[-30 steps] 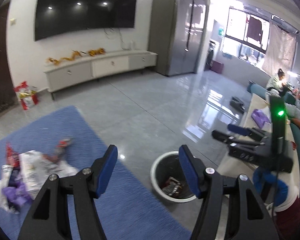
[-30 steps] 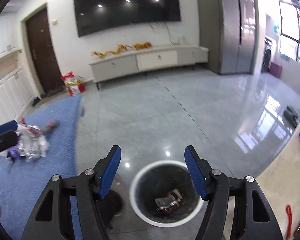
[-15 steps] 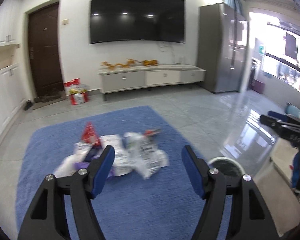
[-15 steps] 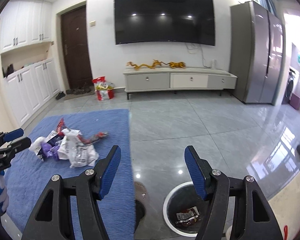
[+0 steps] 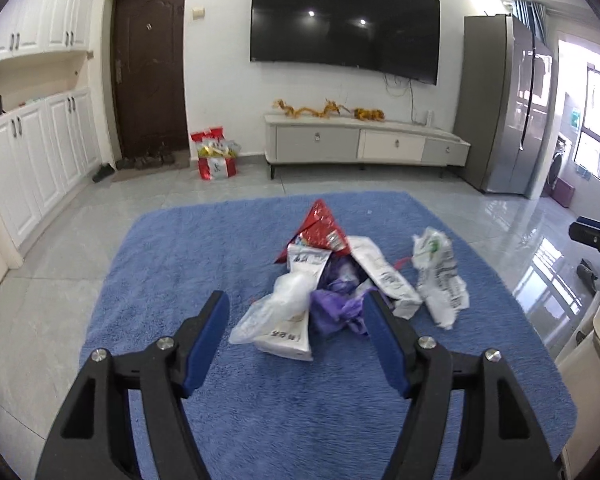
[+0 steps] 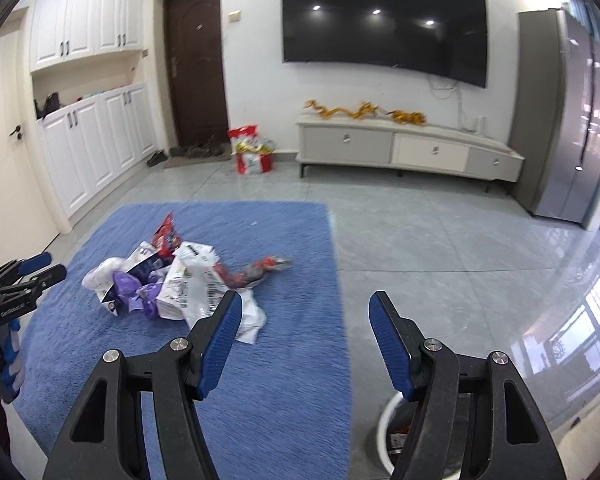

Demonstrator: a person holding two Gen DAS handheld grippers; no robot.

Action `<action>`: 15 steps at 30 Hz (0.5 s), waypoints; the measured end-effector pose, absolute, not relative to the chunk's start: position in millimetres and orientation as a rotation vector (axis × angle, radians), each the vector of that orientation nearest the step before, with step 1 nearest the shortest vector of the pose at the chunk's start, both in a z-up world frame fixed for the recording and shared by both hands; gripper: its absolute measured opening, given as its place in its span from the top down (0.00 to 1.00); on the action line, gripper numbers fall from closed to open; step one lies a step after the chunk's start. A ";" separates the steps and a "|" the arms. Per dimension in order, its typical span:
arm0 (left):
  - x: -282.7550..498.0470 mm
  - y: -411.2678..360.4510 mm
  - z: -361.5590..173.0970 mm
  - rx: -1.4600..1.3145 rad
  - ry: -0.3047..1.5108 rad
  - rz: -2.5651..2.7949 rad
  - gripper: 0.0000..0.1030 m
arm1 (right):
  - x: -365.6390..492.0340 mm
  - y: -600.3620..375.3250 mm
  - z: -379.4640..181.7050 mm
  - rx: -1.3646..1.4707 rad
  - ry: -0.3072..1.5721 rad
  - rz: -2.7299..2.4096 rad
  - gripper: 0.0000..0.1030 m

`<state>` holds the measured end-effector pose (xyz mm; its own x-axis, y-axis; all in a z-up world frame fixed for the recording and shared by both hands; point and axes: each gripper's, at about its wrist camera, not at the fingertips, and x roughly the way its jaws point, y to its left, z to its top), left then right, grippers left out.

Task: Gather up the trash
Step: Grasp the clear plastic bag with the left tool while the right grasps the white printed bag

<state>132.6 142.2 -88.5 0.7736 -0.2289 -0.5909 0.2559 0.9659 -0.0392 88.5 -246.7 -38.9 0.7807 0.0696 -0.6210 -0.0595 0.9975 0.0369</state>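
Both claws gape empty; left claw (image 5: 298, 334) faces trash pile (image 5: 340, 280), seemingly above it.

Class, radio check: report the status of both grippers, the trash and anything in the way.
Left gripper open, empty, aimed at trash pile. Right gripper open, empty, beside bin. Pile loose on blue rug. Nothing blocking the approach.

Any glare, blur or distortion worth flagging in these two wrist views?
Left wrist view: strong fisheye bending, ceiling lights mirrored in the black wall television, crumpled wrappers pile slightly soft. Right wrist view: window glare on the glossy grey floor tiles, blue shaggy rug edge smeared.
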 end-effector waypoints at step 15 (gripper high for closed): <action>203.7 137.4 -141.2 0.037 0.767 -0.341 0.52 | 184.4 -185.7 -102.6 0.010 0.813 0.279 0.37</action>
